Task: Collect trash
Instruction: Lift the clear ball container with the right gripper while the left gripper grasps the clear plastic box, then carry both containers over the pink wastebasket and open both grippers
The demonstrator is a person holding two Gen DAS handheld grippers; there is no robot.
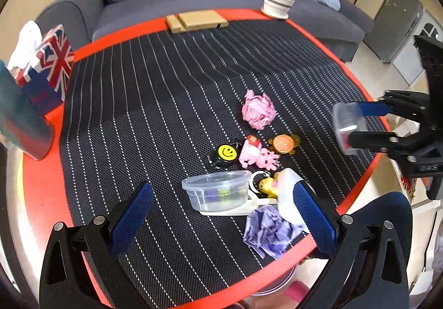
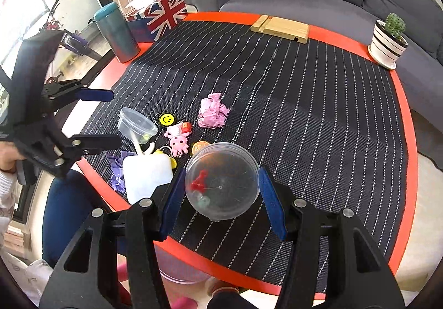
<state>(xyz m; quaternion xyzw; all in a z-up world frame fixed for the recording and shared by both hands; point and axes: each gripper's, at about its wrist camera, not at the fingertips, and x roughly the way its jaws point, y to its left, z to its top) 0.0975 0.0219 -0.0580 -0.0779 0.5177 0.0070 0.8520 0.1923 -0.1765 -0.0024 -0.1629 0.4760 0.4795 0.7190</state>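
While my right gripper (image 2: 220,192) clamps a clear round tub (image 2: 221,184) above the table's near edge, my left gripper (image 1: 221,220) hangs wide open and empty.

Trash remains on the striped mat (image 1: 166,101): a pink paper wad (image 1: 258,109) mid-table and a purple paper wad (image 1: 270,230) by the near rim, just beside the left claw. Both look light, soft and crushable, so I judge a pinch across the middle will do; crumpled into lumps, neither shows a long axis or heading.

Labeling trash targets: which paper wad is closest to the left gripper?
The purple wad, at the table's near edge, just inside the left gripper's right finger. The pink wad lies farther out on the mat, beyond the keychains.
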